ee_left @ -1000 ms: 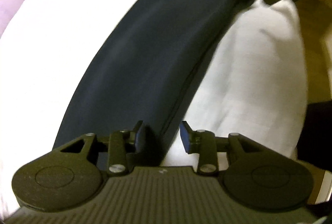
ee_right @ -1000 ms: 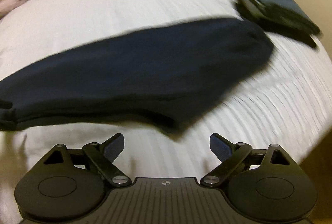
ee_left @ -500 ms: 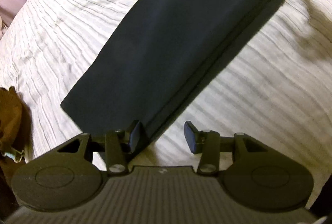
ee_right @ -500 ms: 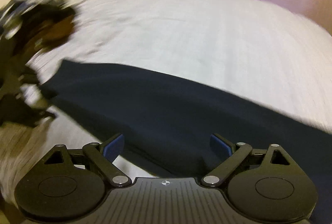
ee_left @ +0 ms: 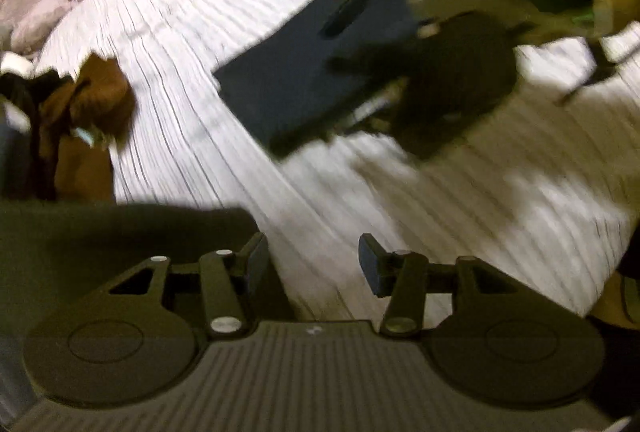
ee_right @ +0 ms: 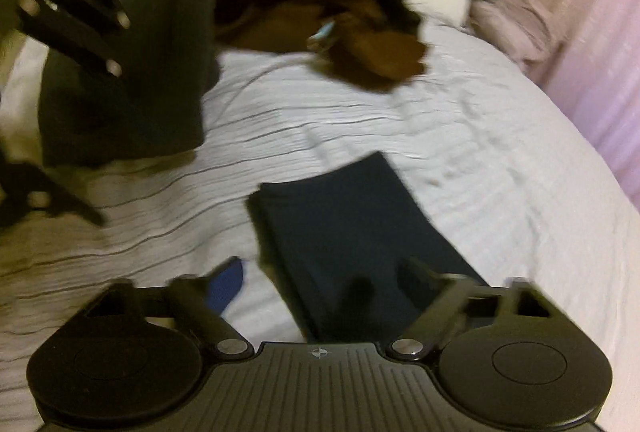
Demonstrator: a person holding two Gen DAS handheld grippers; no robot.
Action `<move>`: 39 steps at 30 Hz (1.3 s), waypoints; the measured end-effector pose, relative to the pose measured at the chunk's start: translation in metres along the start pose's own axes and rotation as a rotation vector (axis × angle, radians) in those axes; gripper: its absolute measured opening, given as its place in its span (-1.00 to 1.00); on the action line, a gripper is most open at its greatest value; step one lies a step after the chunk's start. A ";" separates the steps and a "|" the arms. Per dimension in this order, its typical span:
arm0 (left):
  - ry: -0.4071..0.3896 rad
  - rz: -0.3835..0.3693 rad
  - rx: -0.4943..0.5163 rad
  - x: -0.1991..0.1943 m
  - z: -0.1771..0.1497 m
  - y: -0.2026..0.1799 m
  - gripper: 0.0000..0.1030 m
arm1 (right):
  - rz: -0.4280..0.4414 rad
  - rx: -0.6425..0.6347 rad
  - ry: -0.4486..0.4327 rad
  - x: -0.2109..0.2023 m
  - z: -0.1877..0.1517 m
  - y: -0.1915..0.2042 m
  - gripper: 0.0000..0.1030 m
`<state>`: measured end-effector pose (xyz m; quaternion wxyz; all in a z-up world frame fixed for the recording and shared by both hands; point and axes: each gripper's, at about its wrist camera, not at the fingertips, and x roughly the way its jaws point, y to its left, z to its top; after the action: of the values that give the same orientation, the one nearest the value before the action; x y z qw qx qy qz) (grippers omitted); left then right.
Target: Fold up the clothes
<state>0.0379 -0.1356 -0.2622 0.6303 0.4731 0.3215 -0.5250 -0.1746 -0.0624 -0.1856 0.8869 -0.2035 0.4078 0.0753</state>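
A long strip of dark navy folded cloth lies flat on the white bedspread with thin dark ribbing, its squared end pointing toward the middle of the bed. In the right wrist view the near part of the strip runs down between the jaws of the right gripper, which are closing around it – one blue pad sits over bare bedspread just beside the cloth's edge, the other finger is over the cloth itself. Blur hides whether either pad presses on the fabric; no firm grip shows.

The left gripper hovers over bare bedspread with its jaws partly apart and opening, nothing between them. To its left a flat dark grey panel of fabric covers the lower left of the left wrist view, reaching as far as the left finger. From this side the navy strip is well ahead, with the blurred body of the right gripper over its far part, and a green light glows on the rig above it.

A rumpled heap of brown and black clothes sits at the far side of the bed – apart from the navy strip. Pale pink curtains hang beyond the bed's edge.
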 end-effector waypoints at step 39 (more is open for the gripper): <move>-0.254 -0.241 0.496 0.006 0.246 -0.199 -0.08 | -0.325 1.736 -0.090 -0.168 -0.410 -0.294 -0.81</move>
<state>-0.1754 -0.3673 -0.2343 0.4637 0.5017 0.1559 -0.7134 -0.4809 -0.4970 -0.2104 0.7436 0.4893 0.2518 -0.3797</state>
